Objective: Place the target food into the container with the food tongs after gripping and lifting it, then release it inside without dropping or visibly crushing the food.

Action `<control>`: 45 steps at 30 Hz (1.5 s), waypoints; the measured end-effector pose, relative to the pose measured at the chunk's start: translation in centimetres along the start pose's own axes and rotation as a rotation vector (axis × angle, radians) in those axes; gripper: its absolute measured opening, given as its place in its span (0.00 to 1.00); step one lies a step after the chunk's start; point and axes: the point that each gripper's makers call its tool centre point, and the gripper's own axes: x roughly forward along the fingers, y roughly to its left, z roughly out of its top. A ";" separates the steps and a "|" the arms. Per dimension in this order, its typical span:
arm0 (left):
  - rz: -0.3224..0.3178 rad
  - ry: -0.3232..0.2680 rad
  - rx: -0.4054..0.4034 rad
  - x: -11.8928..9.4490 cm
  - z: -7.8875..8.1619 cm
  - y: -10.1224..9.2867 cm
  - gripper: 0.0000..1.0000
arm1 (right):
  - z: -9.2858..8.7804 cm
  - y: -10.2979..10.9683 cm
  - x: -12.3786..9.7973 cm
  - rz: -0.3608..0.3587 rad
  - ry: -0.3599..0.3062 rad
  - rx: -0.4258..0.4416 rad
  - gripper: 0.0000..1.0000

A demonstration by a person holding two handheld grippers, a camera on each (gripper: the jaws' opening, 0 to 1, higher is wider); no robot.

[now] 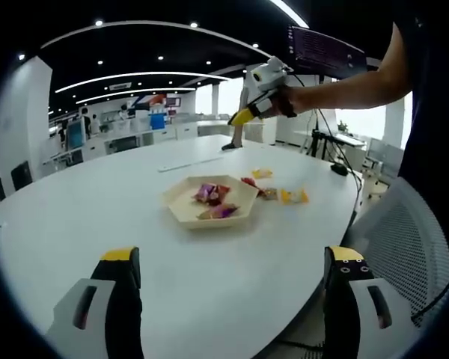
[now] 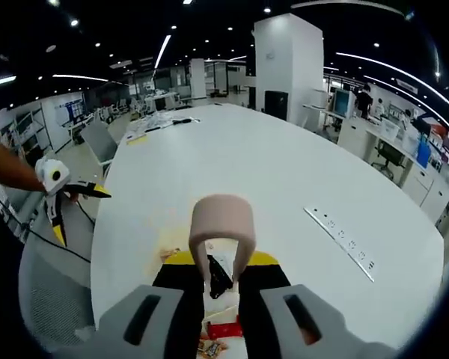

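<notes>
A beige hexagonal tray (image 1: 181, 209) sits mid-table and holds several wrapped candies (image 1: 212, 194). More loose candies (image 1: 293, 196) lie on the white table just right of the tray. My left gripper (image 1: 232, 258) hovers near the table's front edge, jaws wide apart and holding nothing. A hand holds my right gripper (image 1: 243, 116) high above the table's far side. Its own view shows the right gripper (image 2: 222, 262) shut on beige food tongs (image 2: 222, 222), with a black-and-white wrapper (image 2: 217, 275) between the tong arms. Red wrapped candies (image 2: 224, 329) lie below. The left gripper (image 2: 78, 213) appears off to the left.
A long white power strip (image 1: 191, 163) (image 2: 340, 239) lies on the table beyond the tray. A grey mesh chair (image 1: 404, 247) (image 2: 52, 299) stands at the table's edge beside the person. Dark small items (image 2: 181, 120) rest at the table's far end. Office desks fill the background.
</notes>
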 end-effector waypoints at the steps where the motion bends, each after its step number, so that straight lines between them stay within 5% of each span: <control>1: 0.002 -0.001 0.001 0.0 0.0 0.0 0.99 | 0.4 0.3 0.3 0.004 -0.004 -0.006 0.15; 18: 0.013 0.006 0.010 -0.1 -0.1 0.3 0.98 | 2.2 1.8 2.2 0.041 -0.031 -0.050 0.17; 41: 0.012 0.004 0.019 -0.1 -0.1 0.3 0.98 | 2.0 1.1 0.1 0.025 -0.039 -0.044 0.18; 45: -0.036 -0.010 -0.017 0.1 0.0 -0.4 1.00 | 1.5 0.7 -0.7 0.019 -0.039 -0.048 0.19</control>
